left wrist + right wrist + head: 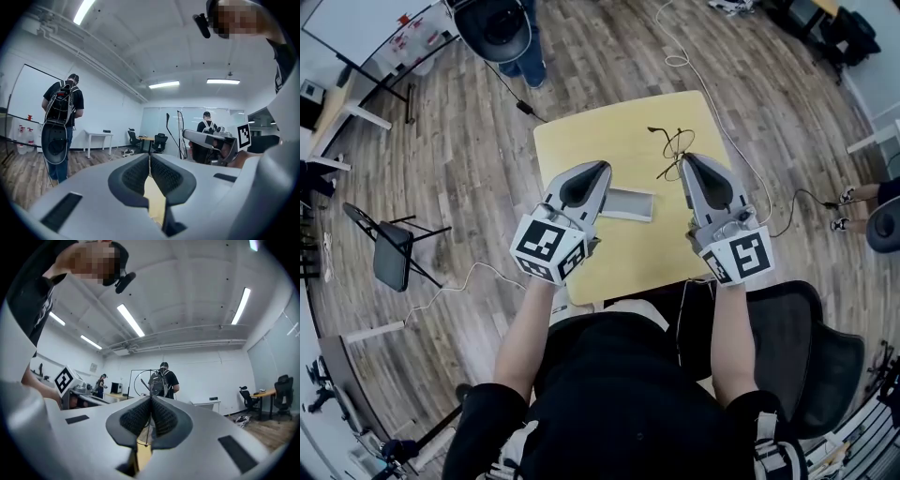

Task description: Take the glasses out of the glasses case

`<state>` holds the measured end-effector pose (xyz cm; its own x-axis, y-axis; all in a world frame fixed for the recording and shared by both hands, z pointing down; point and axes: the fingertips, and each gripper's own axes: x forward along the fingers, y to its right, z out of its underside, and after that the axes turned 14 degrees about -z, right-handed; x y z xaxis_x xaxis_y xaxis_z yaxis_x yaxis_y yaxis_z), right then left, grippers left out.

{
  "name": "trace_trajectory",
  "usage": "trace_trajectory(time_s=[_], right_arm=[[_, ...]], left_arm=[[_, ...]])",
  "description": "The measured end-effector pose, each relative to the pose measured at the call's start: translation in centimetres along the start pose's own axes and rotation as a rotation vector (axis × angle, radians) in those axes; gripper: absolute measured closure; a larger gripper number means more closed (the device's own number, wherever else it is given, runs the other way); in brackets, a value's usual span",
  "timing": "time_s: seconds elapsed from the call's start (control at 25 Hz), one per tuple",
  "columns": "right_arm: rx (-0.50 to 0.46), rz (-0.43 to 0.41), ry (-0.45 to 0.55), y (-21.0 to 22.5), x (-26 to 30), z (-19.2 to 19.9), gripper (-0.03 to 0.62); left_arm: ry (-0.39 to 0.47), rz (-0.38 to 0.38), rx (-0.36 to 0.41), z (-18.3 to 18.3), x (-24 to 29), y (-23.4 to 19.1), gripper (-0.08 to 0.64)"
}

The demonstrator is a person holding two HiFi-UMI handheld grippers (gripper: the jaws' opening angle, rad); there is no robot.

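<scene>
My right gripper (684, 157) is raised above the yellow table (600, 131) and is shut on thin black wire-framed glasses (673, 145). In the right gripper view the frame's wire and a round lens rim (140, 380) rise from between the closed jaws of the right gripper (151, 399). The open grey glasses case (628, 203) lies flat on the table between the two grippers. My left gripper (602, 167) hovers over the case's left end, shut with nothing in it. Its jaws meet in the left gripper view (150, 159), where the glasses (179, 126) hang from the right gripper (187, 135).
A white cable (741, 159) runs off the table's right edge to the floor. A black folding chair (392, 253) stands at the left, an office chair (806, 328) behind at the right. A person with a backpack (502, 28) stands beyond the table's far side.
</scene>
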<state>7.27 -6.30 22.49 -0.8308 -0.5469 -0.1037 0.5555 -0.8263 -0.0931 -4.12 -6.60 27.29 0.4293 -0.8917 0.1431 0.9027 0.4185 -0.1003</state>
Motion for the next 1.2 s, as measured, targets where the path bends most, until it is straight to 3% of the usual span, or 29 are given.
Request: trace_trajectory(time_s=[0.2,0.44,1.2], right_arm=[[0.151,-0.005,0.133,1.0,-1.5,-1.2,0.571],[0.251,-0.017,0.215,0.5,-2.7,-1.8,0.571],[0.313,-0.054,0.210,0.6,-2.9,-1.0,0.573]], left_arm=[[0.021,0.000,-0.011,-0.6,-0.2,0.6,0.534],[0.025,0.002,-0.028,-0.4,-1.3,0.9,0.534],[0.005,-0.004,-0.039,0.3,-2.0,1.0,0.534]])
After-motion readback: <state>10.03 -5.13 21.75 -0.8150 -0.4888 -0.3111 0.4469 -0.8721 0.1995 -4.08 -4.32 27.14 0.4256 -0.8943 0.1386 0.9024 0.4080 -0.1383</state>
